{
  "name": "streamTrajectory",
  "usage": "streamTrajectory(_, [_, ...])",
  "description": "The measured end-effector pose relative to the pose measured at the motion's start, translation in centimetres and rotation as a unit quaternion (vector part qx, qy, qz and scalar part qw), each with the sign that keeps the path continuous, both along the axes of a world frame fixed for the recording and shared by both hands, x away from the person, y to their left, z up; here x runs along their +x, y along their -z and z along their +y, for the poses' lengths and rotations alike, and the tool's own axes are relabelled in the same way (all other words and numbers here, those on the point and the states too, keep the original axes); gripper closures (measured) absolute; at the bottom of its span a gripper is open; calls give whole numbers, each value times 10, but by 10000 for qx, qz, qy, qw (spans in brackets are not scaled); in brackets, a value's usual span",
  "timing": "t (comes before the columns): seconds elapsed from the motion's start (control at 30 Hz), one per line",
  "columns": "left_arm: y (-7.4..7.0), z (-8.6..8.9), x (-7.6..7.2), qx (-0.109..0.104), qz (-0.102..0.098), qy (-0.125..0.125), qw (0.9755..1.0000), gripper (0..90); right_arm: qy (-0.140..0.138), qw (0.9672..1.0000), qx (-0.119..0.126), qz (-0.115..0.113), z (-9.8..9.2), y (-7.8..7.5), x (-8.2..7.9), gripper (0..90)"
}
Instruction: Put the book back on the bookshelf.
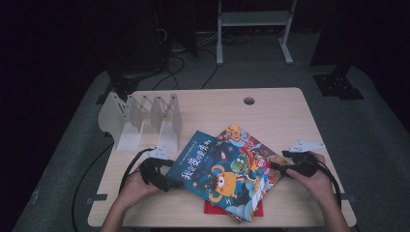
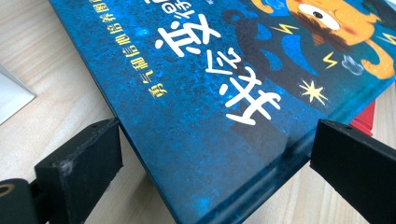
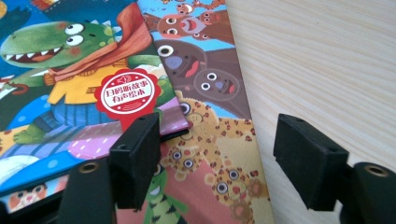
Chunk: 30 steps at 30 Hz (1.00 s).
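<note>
Dark room all around, grey carpet, and at centre a pale wooden table (image 1: 290, 111) with a cable hole at twelve o'clock. Biggest item on it: a white slotted book rack (image 1: 140, 118) up at ten o'clock. Below that, toward six o'clock, a fanned pile of picture books, with the blue picture book (image 1: 212, 176) on top, a crocodile picture book (image 1: 244, 154) peeking out at its two o'clock, and a red book (image 1: 210, 209) showing at the bottom edge. At eight o'clock of the pile, the left gripper (image 1: 169, 182) has its jaws spread wide, straddling the blue book's corner, pads clear of it. At three o'clock, the right gripper (image 1: 274, 166) stands part open over the animal-print cover (image 3: 219, 154), gripping nothing.
</note>
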State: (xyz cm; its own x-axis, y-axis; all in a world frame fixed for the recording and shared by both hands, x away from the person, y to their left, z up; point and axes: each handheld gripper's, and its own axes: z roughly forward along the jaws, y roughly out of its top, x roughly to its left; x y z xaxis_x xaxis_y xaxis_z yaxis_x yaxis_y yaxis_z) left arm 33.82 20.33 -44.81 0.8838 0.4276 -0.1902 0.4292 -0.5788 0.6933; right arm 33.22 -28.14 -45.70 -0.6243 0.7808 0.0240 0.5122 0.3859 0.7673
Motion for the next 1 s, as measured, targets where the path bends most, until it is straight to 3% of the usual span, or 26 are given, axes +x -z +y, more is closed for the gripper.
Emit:
streamTrajectory(0.17, [-2,0,-5,63,34,-6,10000,16,-10,10000,63,6,2,0,3,370])
streamTrajectory(0.3, [-3,1,-8,133,65,56,9999,16,-14,10000,-56,-2,5,-2,8,357])
streamTrajectory(0.43, [-7,3,-5,-90,-5,-49,9999,17,-24,9999,166,2,4,-5,12,343])
streamTrajectory(0.5, [-10,3,-2,-85,-54,-103,9999,17,-54,9998,204,-13,7,-7,13,342])
streamTrajectory(0.83, [-5,-11,19,-26,72,-59,10000,17,-496,9981,341,105,40,-6,28,344])
streamTrajectory(1.0, [-4,-13,22,-1,77,-81,9999,16,-840,9952,431,262,61,-5,39,362])
